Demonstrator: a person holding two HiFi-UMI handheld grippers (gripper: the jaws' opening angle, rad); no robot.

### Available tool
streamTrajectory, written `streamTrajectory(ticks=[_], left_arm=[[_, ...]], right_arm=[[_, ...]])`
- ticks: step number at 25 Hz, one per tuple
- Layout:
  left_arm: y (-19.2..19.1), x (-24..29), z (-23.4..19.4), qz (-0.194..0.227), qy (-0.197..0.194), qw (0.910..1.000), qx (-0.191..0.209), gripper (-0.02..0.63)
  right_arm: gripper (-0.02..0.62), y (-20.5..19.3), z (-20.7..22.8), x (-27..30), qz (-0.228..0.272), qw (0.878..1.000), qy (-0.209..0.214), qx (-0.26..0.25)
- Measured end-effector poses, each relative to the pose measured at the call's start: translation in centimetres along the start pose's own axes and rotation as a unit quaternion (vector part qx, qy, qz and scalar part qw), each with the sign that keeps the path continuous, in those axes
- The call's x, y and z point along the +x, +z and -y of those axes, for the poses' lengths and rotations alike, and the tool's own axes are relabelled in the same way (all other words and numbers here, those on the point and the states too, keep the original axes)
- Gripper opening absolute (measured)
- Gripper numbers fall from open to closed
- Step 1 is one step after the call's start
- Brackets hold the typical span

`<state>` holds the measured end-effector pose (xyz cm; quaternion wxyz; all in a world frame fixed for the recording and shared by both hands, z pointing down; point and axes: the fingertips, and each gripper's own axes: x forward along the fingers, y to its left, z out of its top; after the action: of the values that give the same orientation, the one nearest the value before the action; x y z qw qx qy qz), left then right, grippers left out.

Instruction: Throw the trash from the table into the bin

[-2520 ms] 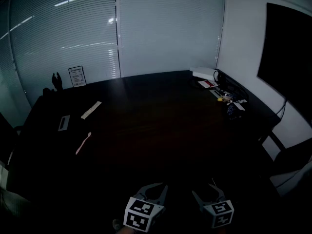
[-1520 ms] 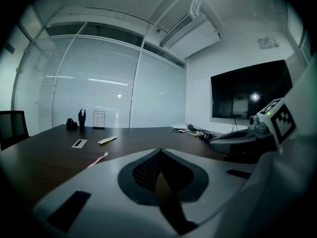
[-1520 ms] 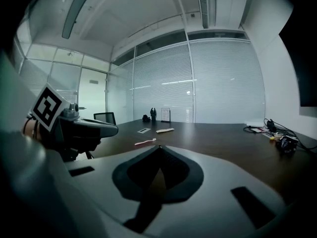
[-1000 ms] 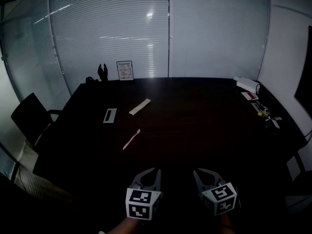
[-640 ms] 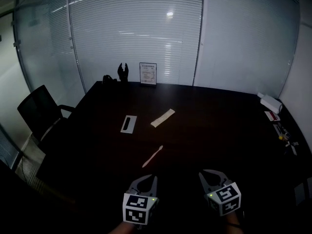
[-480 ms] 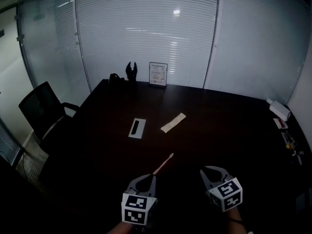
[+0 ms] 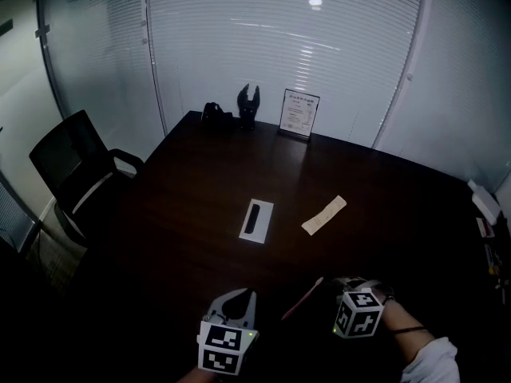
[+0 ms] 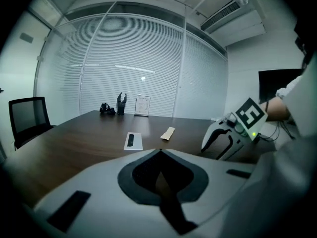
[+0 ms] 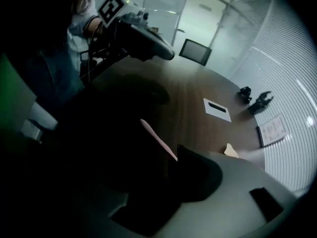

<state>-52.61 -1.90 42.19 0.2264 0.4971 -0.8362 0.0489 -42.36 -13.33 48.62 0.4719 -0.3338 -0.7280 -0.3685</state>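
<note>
Two claws sit low at the 6 o'clock edge of the dark worktop (image 7: 184,206) in the head view. Left claw (image 8: 159,151): jaws closed tip to tip, nothing between them, aimed across the worktop toward 12 o'clock. Right claw (image 9: 173,156): tipped steeply down, jaws apart and just been opening. Thin pink stick (image 7: 302,298) lies on the worktop. Its near end reaches in at the right claw's jaw tips and the pads are not clamped on it. The rest runs out toward 7 o'clock in the head view, ending just right of the left claw. Tan paper strip (image 7: 324,215) lies flat near mid-worktop, at 12 o'clock from the stick and well apart from both claws. White card with a dark slot (image 7: 255,220) lies just beside the strip at its 9 o'clock, not touching it. Far edge at 12 o'clock: framed sign (image 7: 299,114) stands upright, black claw-shaped stand (image 7: 248,106) at its 9 o'clock, and a small black lump (image 7: 214,112) further left, too dark to identify. Black office chair (image 7: 76,166) is at 9 o'clock off the worktop's left side. White sleeve (image 7: 427,363) shows behind the right claw at 5 o'clock.
</note>
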Motion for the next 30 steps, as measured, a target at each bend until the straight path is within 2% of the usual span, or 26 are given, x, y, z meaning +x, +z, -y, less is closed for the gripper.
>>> streamTrajectory(ticks=[2, 4, 9, 12, 17, 19, 20, 21, 25, 28, 30], left_arm=[[-0.3, 0.4, -0.9, -0.006, -0.001, 1.0, -0.004, -0.002], [-0.8, 0.6, -1.7, -0.013, -0.001, 0.9999, -0.009, -0.002], [-1.7, 0.9, -4.1, -0.02, 0.012, 0.9994, -0.025, -0.002], [-1.8, 1.2, -5.1, -0.021, 0.017, 0.9992, -0.031, -0.002], [-1.8, 1.3, -6.3, -0.015, 0.024, 0.9986, -0.045, -0.002], [-2.0, 1.2, -6.3, -0.014, 0.025, 0.9984, -0.049, -0.002], [-2.1, 1.2, -6.2, -0.014, 0.024, 0.9984, -0.049, -0.002], [-2.1, 1.1, -6.1, -0.014, 0.023, 0.9984, -0.049, -0.002], [-2.1, 0.8, -4.8, -0.013, 0.015, 0.999, -0.039, -0.002], [-1.7, 0.7, -2.7, -0.008, 0.006, 0.9997, -0.024, -0.002], [-1.3, 0.5, -0.8, -0.002, 0.0, 0.9999, -0.012, -0.002]], right_arm=[[0.186, 0.0, -0.1, 1.9, -0.045, 0.995, 0.036, -0.077], [0.186, 0.1, 0.0, 3.7, -0.068, 0.989, 0.069, -0.11], [0.184, -0.8, 0.4, 6.4, -0.121, 0.971, 0.13, -0.16], [0.184, -0.8, 0.3, 7.1, -0.133, 0.962, 0.158, -0.178], [0.175, -0.8, -0.2, 7.6, -0.148, 0.953, 0.174, -0.197], [0.141, -0.9, -0.4, 7.6, -0.155, 0.952, 0.171, -0.201], [0.075, -1.0, -0.5, 7.6, -0.156, 0.953, 0.169, -0.199], [0.046, -1.0, -0.6, 7.7, -0.156, 0.955, 0.166, -0.191], [0.034, -0.8, -1.2, 7.0, -0.133, 0.972, 0.146, -0.126], [0.034, -1.1, -1.7, 4.6, -0.081, 0.99, 0.105, -0.041], [0.034, -2.0, -2.3, 2.3, -0.055, 0.996, 0.068, 0.003]])
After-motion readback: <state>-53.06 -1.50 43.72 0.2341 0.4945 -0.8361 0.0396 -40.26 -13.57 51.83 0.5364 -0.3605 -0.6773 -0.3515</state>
